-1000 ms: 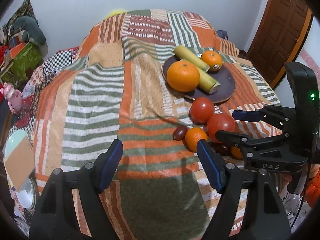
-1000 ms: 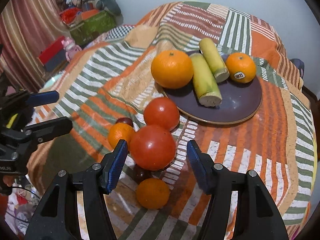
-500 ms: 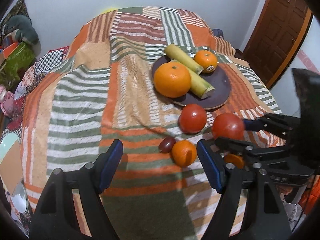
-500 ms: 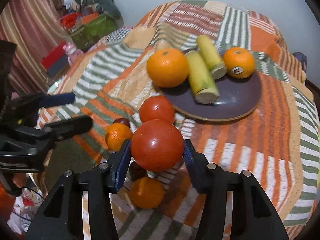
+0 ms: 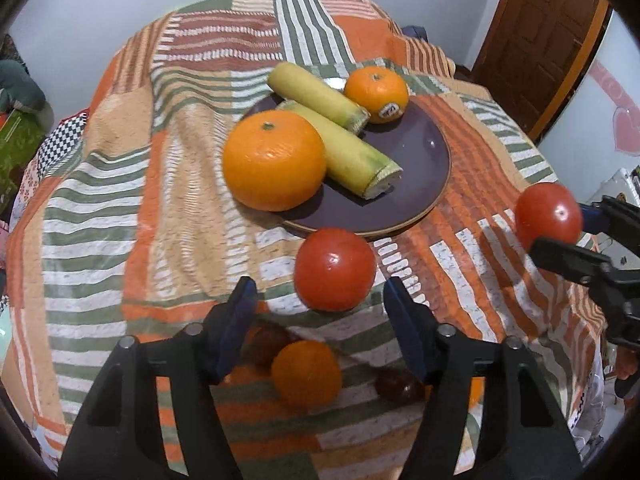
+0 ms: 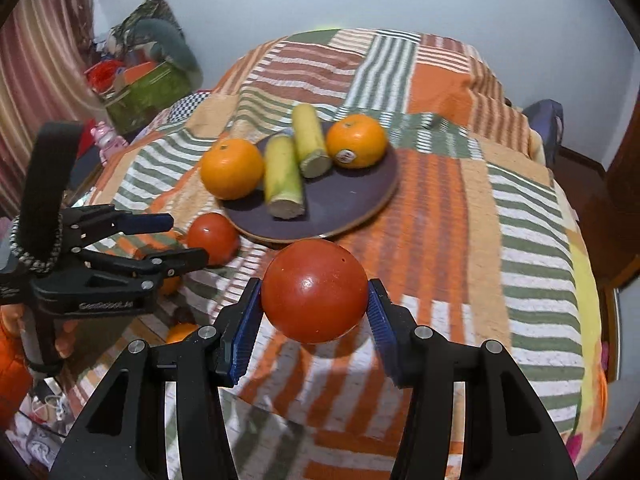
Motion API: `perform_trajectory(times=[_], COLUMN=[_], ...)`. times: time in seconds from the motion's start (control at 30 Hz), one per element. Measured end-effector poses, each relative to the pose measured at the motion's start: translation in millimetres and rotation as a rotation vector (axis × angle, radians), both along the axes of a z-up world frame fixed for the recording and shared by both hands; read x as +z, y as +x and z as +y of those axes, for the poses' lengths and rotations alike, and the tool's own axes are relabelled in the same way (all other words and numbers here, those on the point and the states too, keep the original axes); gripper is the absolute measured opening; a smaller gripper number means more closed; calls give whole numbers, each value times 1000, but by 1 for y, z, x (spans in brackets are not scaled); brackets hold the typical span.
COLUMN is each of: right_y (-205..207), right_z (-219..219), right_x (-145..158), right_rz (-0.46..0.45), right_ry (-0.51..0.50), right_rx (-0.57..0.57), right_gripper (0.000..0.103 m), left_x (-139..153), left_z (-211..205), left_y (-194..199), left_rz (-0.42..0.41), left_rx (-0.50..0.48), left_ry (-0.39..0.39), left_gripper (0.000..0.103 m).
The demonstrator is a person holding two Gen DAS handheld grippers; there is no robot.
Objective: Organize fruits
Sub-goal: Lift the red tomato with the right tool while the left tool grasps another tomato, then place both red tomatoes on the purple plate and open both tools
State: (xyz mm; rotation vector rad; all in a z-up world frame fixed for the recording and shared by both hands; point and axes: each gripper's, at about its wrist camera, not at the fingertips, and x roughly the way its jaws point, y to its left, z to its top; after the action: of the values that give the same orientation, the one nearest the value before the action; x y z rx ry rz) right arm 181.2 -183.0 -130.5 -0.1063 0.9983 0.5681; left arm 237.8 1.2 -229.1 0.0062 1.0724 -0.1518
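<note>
My right gripper (image 6: 315, 296) is shut on a red tomato (image 6: 314, 290), held above the striped cloth in front of the dark plate (image 6: 344, 200). The same tomato (image 5: 548, 216) shows at the right edge of the left wrist view. A second tomato (image 5: 334, 268) lies on the cloth beside the plate (image 5: 420, 168), just ahead of my left gripper (image 5: 318, 304). Its jaws are closing, and the pads do not touch the tomato. A large orange (image 5: 274, 160), a stickered small orange (image 5: 376, 94) and two yellow-green stalk pieces (image 5: 352, 156) lie on the plate.
Under my left gripper lie a small orange (image 5: 306, 372) and two dark plum-like fruits (image 5: 400, 386). The patchwork cloth (image 6: 460, 208) drops off at its edges. Boxes and soft clutter (image 6: 144, 88) stand at the far left, and a wooden door (image 5: 532, 40) at the right.
My right gripper shut on the nearer tomato, lifted it and carried it toward the plate's right side. My left gripper moved forward to the other tomato, and its jaws narrowed.
</note>
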Motion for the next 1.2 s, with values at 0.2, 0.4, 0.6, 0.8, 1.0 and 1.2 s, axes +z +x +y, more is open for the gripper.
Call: perform_trajectory(times=[0.2,0.4,0.6,0.8,1.0,1.2], right_y=[6,8,13,23,38,56], right_z=[-13,-17,-15,-12,-14,-12], right_x=[-6,-8,-3,8,17,21], right_rz=[16,20,-7,-49,-81,-105], right_ry=[13,23,19,14,35,33], right_rx=[-26,-31,-17,-9,-27,-32], right_gripper=[48,48,48,48,48,48], left_x=[-9,-5,14,36,54,63], left_z=[-2,-10,-16,-19,-22,-29], left_y=[7,2,-3,2,22,43], left_rz=[25,3,-40,-91,-135,-160], left_rx=[-7,-21,-40,-43,-45,-55], left_ry=[-42,-1,-8,-19,-25,-18], left_gripper=[45,44,44,44,44,44])
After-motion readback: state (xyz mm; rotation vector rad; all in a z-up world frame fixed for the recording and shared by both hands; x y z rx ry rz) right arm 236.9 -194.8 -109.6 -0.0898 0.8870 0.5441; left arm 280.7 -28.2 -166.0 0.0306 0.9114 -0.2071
